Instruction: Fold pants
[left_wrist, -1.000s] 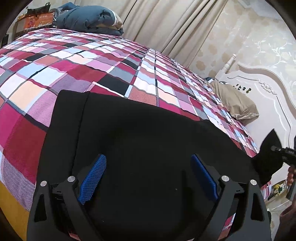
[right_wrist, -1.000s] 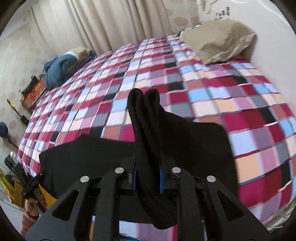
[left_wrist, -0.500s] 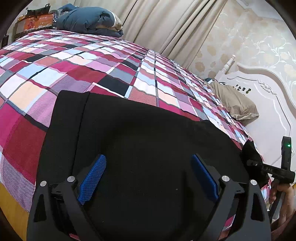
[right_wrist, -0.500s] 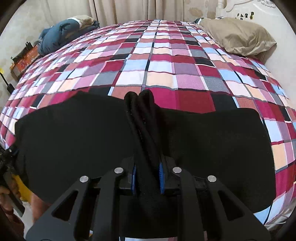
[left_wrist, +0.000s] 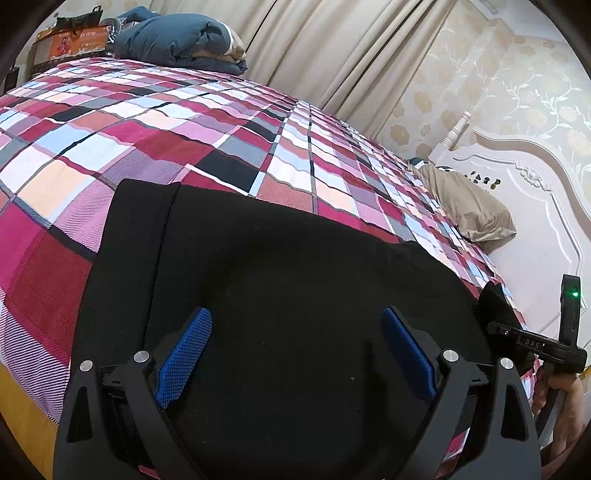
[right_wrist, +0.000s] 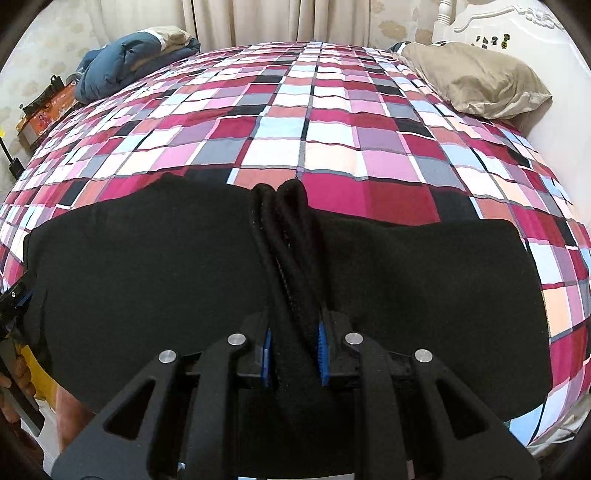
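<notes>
Black pants lie flat across the near edge of a plaid bed. My left gripper is open, its blue pads spread wide just above the cloth and holding nothing. My right gripper is shut on a bunched fold of the pants, which stands up between its blue pads; the rest of the pants spreads flat to both sides. The right gripper also shows at the right edge of the left wrist view, with black cloth in it.
The bed has a red, pink and white checked cover. A tan pillow lies by the white headboard. A folded blue quilt sits at the far corner. Curtains hang behind.
My right gripper has lowered with the pants fold and swung to face squarely across the bed, and the cloth now lies flatter. My left gripper has stayed open and barely moved.
</notes>
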